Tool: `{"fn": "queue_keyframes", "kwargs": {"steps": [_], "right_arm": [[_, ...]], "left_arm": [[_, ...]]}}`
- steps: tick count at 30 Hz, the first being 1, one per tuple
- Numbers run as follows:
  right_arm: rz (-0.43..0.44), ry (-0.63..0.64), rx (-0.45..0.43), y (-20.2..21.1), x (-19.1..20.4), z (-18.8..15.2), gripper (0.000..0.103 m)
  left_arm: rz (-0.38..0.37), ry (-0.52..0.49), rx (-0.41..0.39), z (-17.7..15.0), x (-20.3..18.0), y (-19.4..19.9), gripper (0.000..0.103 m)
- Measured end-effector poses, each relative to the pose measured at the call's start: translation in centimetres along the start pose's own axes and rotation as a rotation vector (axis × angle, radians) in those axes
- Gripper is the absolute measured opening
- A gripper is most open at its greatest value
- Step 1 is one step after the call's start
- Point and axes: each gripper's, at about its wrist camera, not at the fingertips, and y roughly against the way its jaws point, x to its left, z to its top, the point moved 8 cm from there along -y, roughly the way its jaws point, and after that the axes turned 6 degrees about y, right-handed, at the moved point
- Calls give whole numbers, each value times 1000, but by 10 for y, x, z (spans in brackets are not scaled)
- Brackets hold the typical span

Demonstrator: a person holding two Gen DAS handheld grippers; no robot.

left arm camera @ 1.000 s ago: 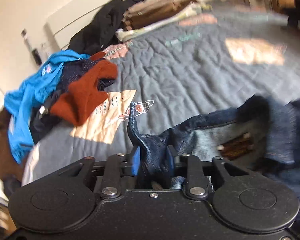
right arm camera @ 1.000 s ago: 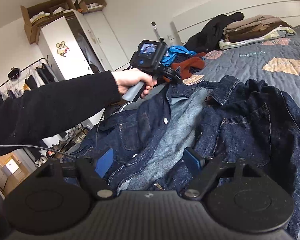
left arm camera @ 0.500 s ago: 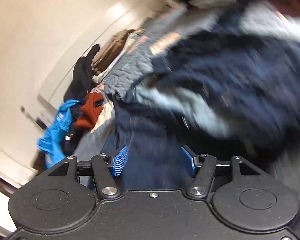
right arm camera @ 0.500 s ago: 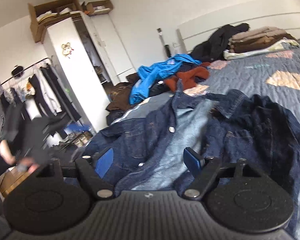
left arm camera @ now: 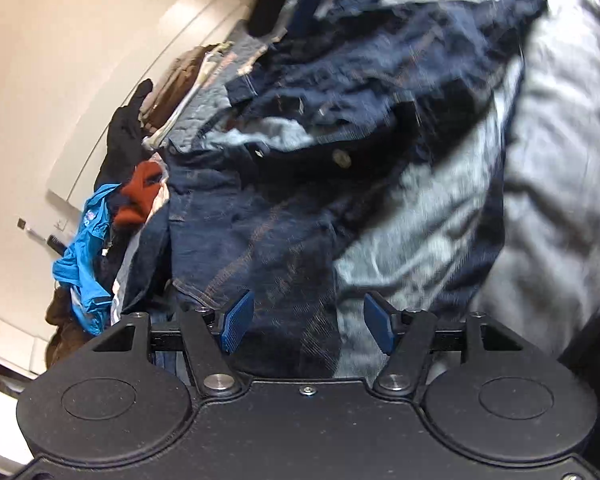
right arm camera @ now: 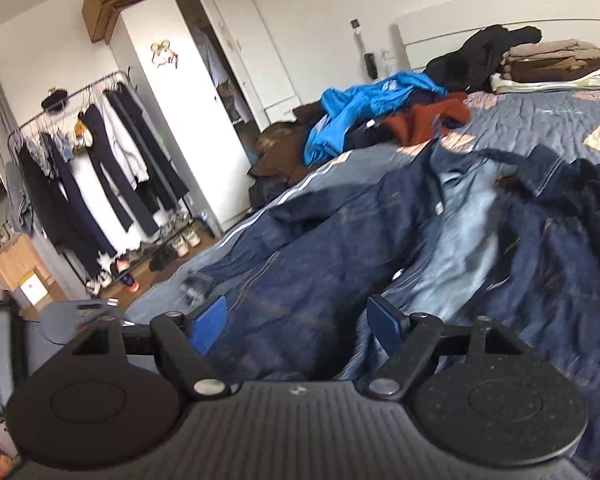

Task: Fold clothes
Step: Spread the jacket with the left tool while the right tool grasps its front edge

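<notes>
A dark blue denim jacket (left arm camera: 300, 208) lies spread open on the bed, its paler lining facing up (right arm camera: 460, 248). In the left wrist view my left gripper (left arm camera: 308, 308) hovers over the jacket's front panel. Its jaws are opening, the blue pads (left arm camera: 236, 322) stand apart, and no cloth is pinched between them. The picture there is tilted and blurred. In the right wrist view my right gripper (right arm camera: 296, 312) is open just above the jacket's near edge, holding nothing.
A grey quilted bedspread (right arm camera: 540, 120) covers the bed. At its head lie a blue garment (right arm camera: 364, 108), a rust sweater (right arm camera: 424, 120), a black garment (right arm camera: 480, 52) and a folded stack (right arm camera: 552, 64). A white wardrobe (right arm camera: 180, 112) and a clothes rack (right arm camera: 92, 168) stand left.
My left gripper let go of the denim it pinched, swung across the jacket and rolled. The hand holding it left the right wrist view. My right gripper shifted, staying open.
</notes>
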Motion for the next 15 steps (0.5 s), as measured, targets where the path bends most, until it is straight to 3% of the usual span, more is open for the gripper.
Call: {"fn": "queue_keyframes", "kwargs": {"steps": [2, 3, 4, 5, 6, 11, 15], "right_arm": [[-21, 9, 15, -1, 11, -4, 77], [-33, 7, 18, -3, 14, -3, 77], [-41, 5, 23, -4, 16, -4, 77], [-51, 10, 32, -5, 18, -6, 77], [-66, 27, 49, -8, 20, -9, 77], [-146, 139, 180, -26, 26, -36, 77], [-142, 107, 208, -29, 26, -51, 77]], "left_arm": [[60, -87, 1, -17, -4, -8, 61], [90, -131, 1, -26, -6, -12, 52], [120, -174, 2, -34, -8, -16, 29], [145, -204, 4, -43, -8, -19, 20], [149, -172, 9, -51, -1, -18, 15], [215, -13, -16, -88, 32, -4, 17], [203, -79, 17, -105, 16, -10, 20]]}}
